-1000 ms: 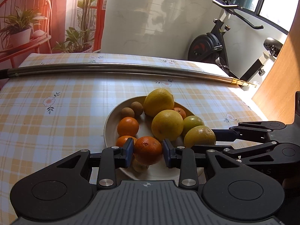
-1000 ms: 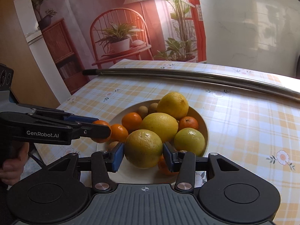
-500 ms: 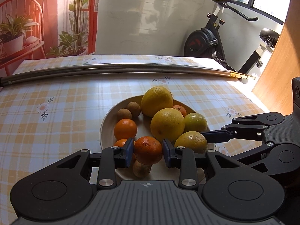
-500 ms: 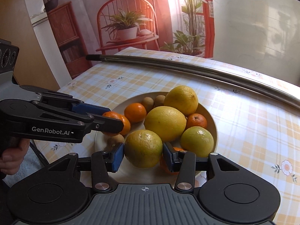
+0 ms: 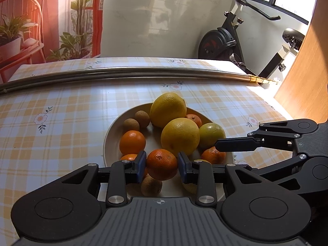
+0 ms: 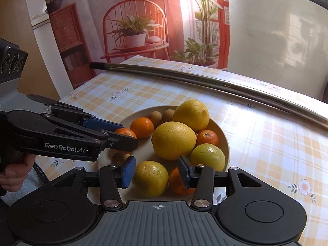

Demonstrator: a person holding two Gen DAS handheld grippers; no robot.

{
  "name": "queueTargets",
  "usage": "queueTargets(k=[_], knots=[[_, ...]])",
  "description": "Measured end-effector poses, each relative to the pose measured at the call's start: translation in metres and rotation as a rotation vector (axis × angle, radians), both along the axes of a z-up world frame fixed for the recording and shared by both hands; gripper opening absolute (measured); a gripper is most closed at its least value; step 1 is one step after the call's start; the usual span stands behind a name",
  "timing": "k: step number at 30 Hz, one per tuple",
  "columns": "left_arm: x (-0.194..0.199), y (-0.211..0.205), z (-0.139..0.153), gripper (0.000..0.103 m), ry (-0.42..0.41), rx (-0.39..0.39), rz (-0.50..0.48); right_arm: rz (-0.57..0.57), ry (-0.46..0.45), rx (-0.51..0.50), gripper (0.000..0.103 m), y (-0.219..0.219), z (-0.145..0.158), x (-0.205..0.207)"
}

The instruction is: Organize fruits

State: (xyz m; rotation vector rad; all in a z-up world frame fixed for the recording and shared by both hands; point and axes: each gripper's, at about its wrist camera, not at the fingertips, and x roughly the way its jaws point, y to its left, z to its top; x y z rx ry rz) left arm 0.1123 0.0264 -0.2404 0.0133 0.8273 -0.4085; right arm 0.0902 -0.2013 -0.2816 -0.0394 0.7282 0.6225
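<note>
Left tool (image 5: 162, 165) clamped a tangerine (image 5: 161, 164) over the plate (image 5: 111, 132), while the right tool (image 6: 156, 173) stood spread, seemingly clear of a yellow-green citrus (image 6: 150, 178), the metal pole (image 5: 123, 74) lying across the bench (image 5: 61, 123) beyond.

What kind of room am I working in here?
Probably a lived-in home, a dining corner: a table under a checked floral tablecloth, a plate of citrus fruit, and an exercise bike by the window. The chair-and-plants scene looks like a printed backdrop.

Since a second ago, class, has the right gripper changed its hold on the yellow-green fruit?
Yes. The right gripper has opened: gaps show beside the yellow-green fruit, now lying on the plate.
</note>
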Motion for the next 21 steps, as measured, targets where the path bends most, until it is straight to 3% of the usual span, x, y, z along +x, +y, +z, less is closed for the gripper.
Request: queueTargets(k=[6, 15, 16, 21], knots=[[0.004, -0.005, -0.001, 0.035, 0.006, 0.013, -0.013, -0.062, -0.035, 0.003, 0.043, -0.011, 0.006, 0.002], [0.008, -0.014, -0.007, 0.037, 0.019, 0.047, -0.039, -0.187, -0.016, 0.037, 0.044, -0.036, 0.002, 0.013], [0.009, -0.014, -0.007, 0.038, 0.022, 0.047, -0.039, -0.2, -0.013, 0.037, 0.047, -0.037, 0.001, 0.015], [0.004, -0.009, 0.003, 0.067, -0.004, 0.031, -0.016, -0.236, -0.011, 0.017, 0.06, -0.042, -0.001, 0.014]])
